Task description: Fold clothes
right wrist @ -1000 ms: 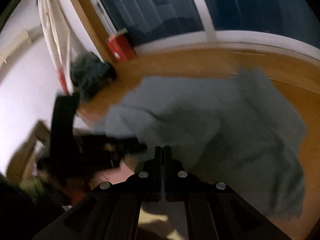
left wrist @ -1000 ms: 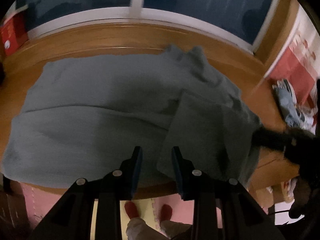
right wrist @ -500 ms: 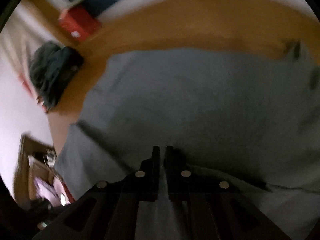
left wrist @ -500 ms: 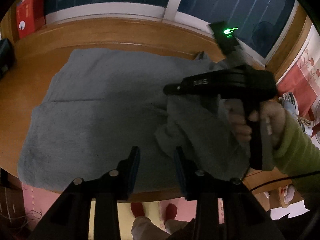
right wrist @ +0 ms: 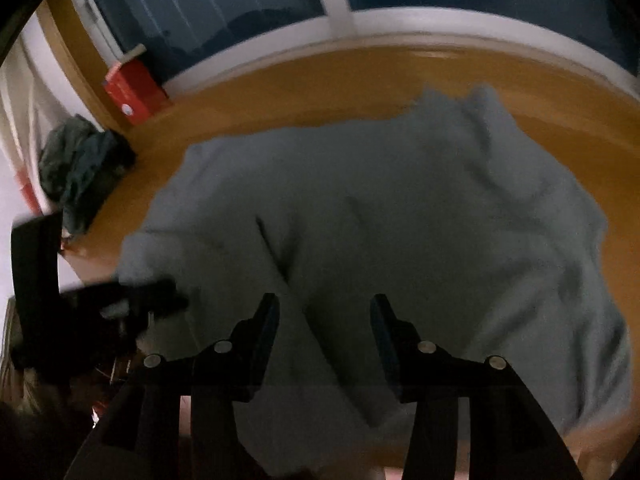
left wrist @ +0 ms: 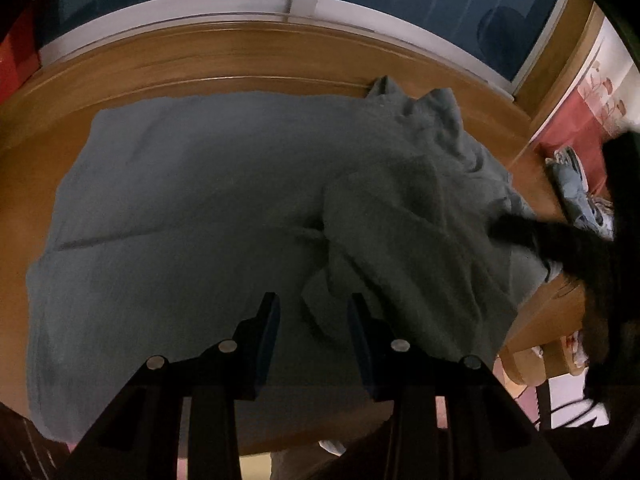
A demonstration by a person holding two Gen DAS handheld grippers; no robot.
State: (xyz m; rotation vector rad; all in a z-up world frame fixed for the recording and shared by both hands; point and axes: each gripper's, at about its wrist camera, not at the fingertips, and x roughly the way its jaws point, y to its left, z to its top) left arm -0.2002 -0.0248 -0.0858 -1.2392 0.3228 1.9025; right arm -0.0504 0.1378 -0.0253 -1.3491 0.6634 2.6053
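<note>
Above the wooden table (left wrist: pixel 248 60), you held both grippers, left (left wrist: pixel 314 312) and right (right wrist: pixel 324 312), wide open and empty; the large grey fleece garment (left wrist: pixel 192 208) lay flat, right side folded inward, probably awaiting regrasp.

Domestic room at night. Wooden table (right wrist: pixel 320 80) set directly below a dark, white-framed window (right wrist: pixel 360 20); red box (right wrist: pixel 134 92) and heap of dark clothing (right wrist: pixel 80 168) at the table's left end; floral red hanging (left wrist: pixel 580 120) and crumpled laundry (left wrist: pixel 572 184) beyond its right end.
</note>
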